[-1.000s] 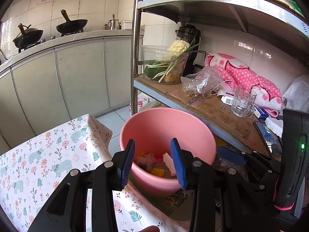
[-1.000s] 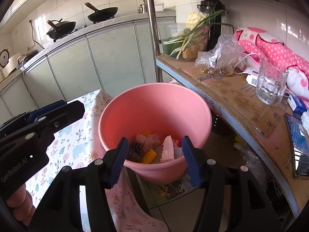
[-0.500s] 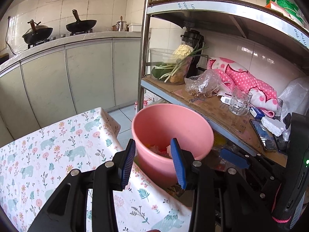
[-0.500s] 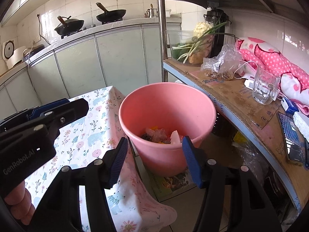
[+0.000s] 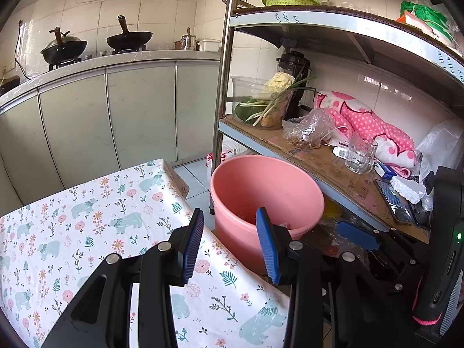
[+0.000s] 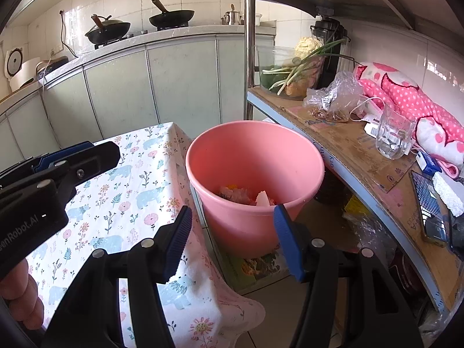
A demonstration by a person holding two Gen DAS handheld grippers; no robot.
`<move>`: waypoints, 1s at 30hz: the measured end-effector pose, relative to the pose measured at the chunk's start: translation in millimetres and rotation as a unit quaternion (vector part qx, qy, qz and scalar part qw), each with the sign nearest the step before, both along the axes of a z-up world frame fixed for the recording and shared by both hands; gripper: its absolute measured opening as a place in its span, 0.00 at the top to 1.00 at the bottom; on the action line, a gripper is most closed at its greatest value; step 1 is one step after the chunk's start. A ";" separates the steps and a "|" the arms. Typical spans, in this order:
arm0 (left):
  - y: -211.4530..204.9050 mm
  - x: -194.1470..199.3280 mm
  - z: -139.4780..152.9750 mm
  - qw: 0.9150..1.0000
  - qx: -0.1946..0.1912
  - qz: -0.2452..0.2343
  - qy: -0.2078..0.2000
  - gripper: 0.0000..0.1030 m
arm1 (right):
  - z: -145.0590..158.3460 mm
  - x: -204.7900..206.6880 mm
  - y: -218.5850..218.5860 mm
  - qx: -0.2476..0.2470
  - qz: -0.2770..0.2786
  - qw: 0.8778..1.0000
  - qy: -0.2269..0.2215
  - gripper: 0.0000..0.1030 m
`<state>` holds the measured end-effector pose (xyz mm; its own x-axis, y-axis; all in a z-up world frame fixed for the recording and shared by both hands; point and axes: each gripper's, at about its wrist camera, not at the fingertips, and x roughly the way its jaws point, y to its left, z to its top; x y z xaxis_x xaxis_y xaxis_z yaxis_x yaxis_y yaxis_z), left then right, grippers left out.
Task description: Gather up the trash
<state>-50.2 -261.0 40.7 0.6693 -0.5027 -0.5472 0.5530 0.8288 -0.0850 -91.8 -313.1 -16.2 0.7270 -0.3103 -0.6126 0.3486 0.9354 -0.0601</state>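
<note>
Nearest, the right gripper [image 6: 232, 243] stands with its blue pads apart and nothing between them; the left gripper [image 5: 229, 246] is likewise parted and empty. On the left gripper's black body, seen from the right wrist, white lettering reads "enRobot.AI" (its first letters cut off by the frame edge). Under both lies a tablecloth [image 5: 95, 217] printed with bears and flowers. Just past its corner the pink bucket [image 6: 255, 179] stands upright on the floor, mouth up, long axis vertical, scraps [image 6: 246, 195] in its bottom. Beside it, on the shelf [image 6: 342, 145], cardboard carries faint printing too blurred to read; a glass [image 6: 393, 134] stands there. Farther back, two woks [image 5: 95, 42] sit on the counter.
</note>
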 end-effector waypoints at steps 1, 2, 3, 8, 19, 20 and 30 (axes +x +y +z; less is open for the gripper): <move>1.2 -0.4 -0.4 1.000 -0.001 0.000 0.000 0.63 | 0.0 -0.2 1.3 -0.001 0.000 1.000 0.000 0.43; 2.5 -0.8 -0.6 1.000 -0.001 0.001 0.000 0.63 | 0.0 -0.3 2.6 -0.002 0.001 1.000 0.001 0.43; 3.0 -0.9 -0.8 1.000 -0.001 0.000 0.000 0.63 | -0.2 -0.5 3.8 -0.002 0.002 1.000 0.001 0.43; 7.5 -1.7 -0.9 1.000 -0.004 0.002 0.000 0.63 | 0.1 -1.6 7.8 -0.005 0.004 1.000 0.002 0.43; 14.6 -4.3 -0.5 1.000 -0.009 0.004 -0.001 0.63 | -1.6 -2.8 14.9 -0.010 0.009 1.000 0.004 0.43; 15.5 -4.7 -0.4 1.000 -0.010 0.004 -0.001 0.63 | -1.6 -2.9 15.5 -0.010 0.009 1.000 0.004 0.43; 16.3 -5.9 -0.3 1.000 -0.009 0.002 0.001 0.63 | -2.8 -1.8 16.9 -0.011 0.011 1.000 0.006 0.43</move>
